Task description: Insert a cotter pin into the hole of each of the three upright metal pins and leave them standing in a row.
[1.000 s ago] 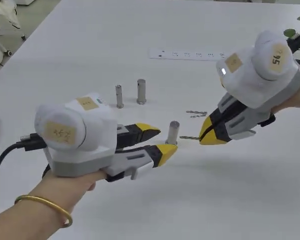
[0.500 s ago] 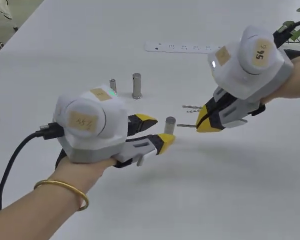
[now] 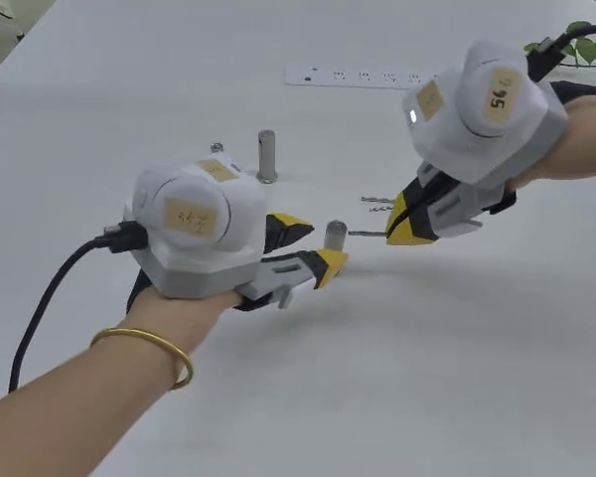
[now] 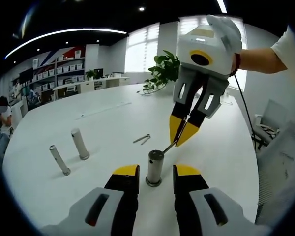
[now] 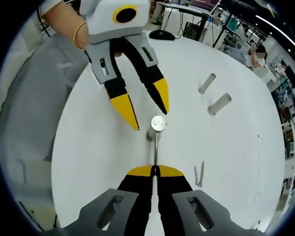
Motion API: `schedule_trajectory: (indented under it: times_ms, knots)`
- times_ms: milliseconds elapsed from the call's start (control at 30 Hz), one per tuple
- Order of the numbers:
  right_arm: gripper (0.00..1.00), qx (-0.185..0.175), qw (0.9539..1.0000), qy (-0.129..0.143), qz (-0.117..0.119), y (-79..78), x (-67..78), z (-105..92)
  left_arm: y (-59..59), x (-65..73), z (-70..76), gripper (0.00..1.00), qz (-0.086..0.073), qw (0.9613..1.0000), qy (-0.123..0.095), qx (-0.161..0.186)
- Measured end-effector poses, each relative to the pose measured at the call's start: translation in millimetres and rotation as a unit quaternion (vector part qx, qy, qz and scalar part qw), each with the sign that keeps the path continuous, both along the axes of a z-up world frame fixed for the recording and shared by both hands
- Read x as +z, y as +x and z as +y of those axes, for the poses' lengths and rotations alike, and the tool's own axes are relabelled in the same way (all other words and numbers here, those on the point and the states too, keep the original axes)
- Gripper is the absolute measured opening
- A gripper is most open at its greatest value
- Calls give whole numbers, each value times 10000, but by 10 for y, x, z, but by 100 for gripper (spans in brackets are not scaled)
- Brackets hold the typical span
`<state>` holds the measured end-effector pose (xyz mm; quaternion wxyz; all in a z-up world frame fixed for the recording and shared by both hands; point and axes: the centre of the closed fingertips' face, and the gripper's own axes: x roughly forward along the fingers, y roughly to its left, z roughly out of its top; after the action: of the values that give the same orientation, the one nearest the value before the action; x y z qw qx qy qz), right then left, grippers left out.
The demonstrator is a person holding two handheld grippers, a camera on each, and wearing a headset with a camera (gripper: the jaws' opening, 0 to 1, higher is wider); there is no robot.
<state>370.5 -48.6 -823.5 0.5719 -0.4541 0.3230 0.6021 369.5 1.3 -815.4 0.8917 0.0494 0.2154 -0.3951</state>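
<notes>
On the white worktop [image 3: 427, 378], the released left hand-held gripper [image 3: 320, 246] flanks the short grey upright metal pin [image 3: 335, 237]. From 3 o'clock, the right hand-held gripper [image 3: 395, 235] clenches a thin steel cotter pin [image 3: 366, 234], tip at that pin.

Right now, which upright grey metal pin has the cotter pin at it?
The grey metal pin flanked by the open left gripper; the right gripper holds the thin cotter pin at its top. The other two stand apart.

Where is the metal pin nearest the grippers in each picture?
Head view: metal pin at the centre.
Left gripper view: metal pin low centre, between the jaws.
Right gripper view: metal pin centre, seen from above.
Shared landmark: cotter pin in the right gripper, pointing at it.
</notes>
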Motion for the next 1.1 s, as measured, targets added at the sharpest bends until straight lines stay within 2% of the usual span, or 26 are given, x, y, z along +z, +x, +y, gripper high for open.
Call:
schedule_trajectory:
  times_ms: [133, 400, 533, 833, 1100]
  knots:
    - [3, 23, 10000, 14, 8, 9, -9, 11, 15, -60, -37, 23, 84, 9999, 41, -49]
    - [3, 53, 10000, 6, -4, 14, -13, 15, 57, -132, -65, 19, 153, 9999, 62, -3]
    - [3, 60, 10000, 30, -7, 9, -4, 34, 84, -134, -86, 15, 224, 9997, -86, 76]
    - [3, 155, 9999, 40, -48, 16, 10, 83, 97, -133, -96, 12, 129, 9999, -57, 37]
    - [3, 253, 9996, 23, -109, 30, 32, 152, 103, -158, -97, 12, 63, 9999, -126, 81]
